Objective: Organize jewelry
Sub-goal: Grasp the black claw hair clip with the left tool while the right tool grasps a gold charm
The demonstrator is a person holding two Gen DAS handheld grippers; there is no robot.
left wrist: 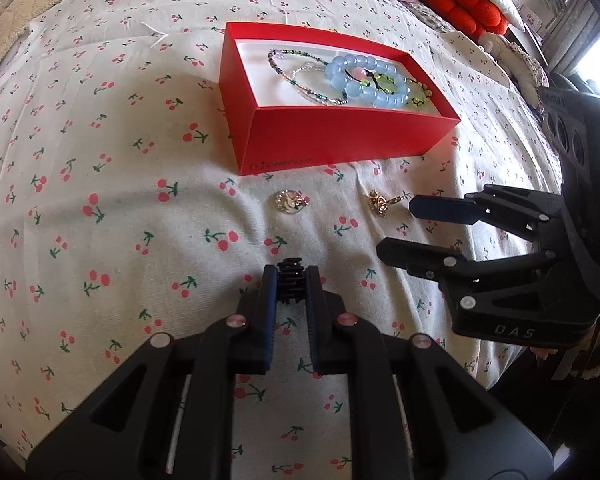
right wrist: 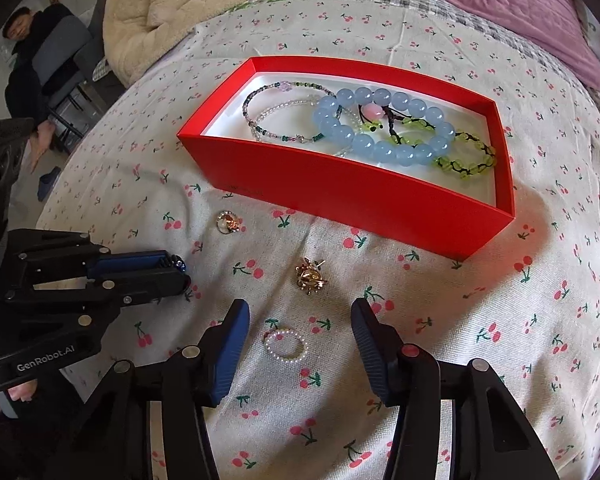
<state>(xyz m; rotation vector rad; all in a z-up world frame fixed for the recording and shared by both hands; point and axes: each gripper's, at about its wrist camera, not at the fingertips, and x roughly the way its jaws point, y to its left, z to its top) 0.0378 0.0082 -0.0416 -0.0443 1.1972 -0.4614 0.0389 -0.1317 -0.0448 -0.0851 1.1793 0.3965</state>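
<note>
A red box (left wrist: 300,136) (right wrist: 340,192) on the cherry-print bedspread holds several bead bracelets, among them a large blue one (left wrist: 364,80) (right wrist: 384,128). My left gripper (left wrist: 292,280) (right wrist: 176,270) is shut on a small black hair claw clip (left wrist: 291,276), just above the cloth, in front of the box. My right gripper (right wrist: 300,320) (left wrist: 396,226) is open and empty, its jaws either side of a small pearl ring (right wrist: 286,344). A gold brooch (left wrist: 380,202) (right wrist: 310,276) and a round gold pendant (left wrist: 290,202) (right wrist: 229,222) lie between the grippers and the box.
A cream blanket (right wrist: 156,20) and a purple quilt (right wrist: 480,8) lie at the bed's far side. Orange cushions (left wrist: 460,4) sit at the far right. A person (right wrist: 32,52) sits on a chair beyond the bed's left edge.
</note>
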